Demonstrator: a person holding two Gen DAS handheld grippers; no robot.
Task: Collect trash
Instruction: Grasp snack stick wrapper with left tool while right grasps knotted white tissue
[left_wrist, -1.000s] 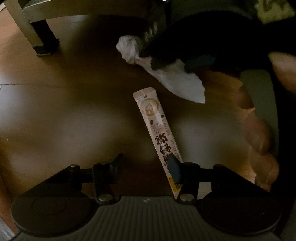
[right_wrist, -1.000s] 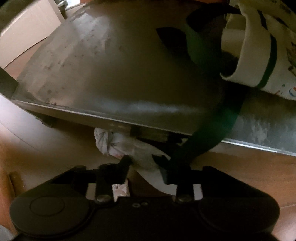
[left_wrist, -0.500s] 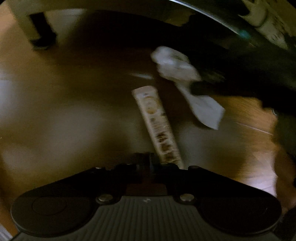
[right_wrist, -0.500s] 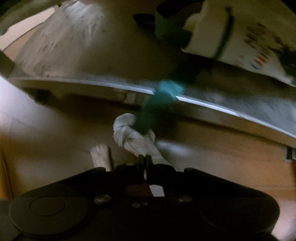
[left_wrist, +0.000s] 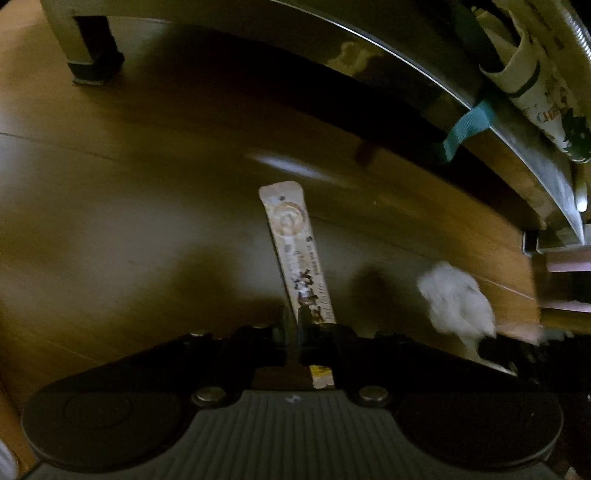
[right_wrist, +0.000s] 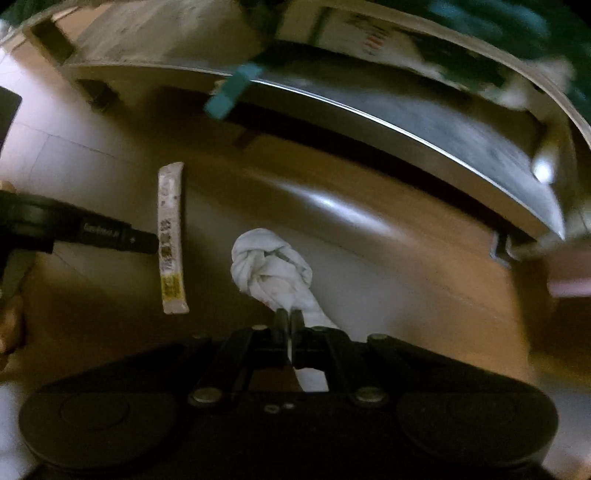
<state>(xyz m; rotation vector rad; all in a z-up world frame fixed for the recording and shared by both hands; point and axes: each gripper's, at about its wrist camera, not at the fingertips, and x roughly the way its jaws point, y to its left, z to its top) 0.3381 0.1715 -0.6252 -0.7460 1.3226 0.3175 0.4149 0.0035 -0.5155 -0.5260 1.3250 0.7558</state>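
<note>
Two pieces of trash are gripped, one per tool. The left gripper (left_wrist: 293, 321) has its jaws pressed together on the lower part of a long printed sachet (left_wrist: 295, 254), which sticks out over the wooden floor (left_wrist: 129, 221), short of the edge of a low metal table (left_wrist: 369, 59). The right gripper (right_wrist: 286, 321) pinches the tail of a knotted white tissue (right_wrist: 269, 266); it seems lifted clear of the floor, though blur makes that uncertain. A teal strap (left_wrist: 465, 129) hangs over the table edge.
</note>
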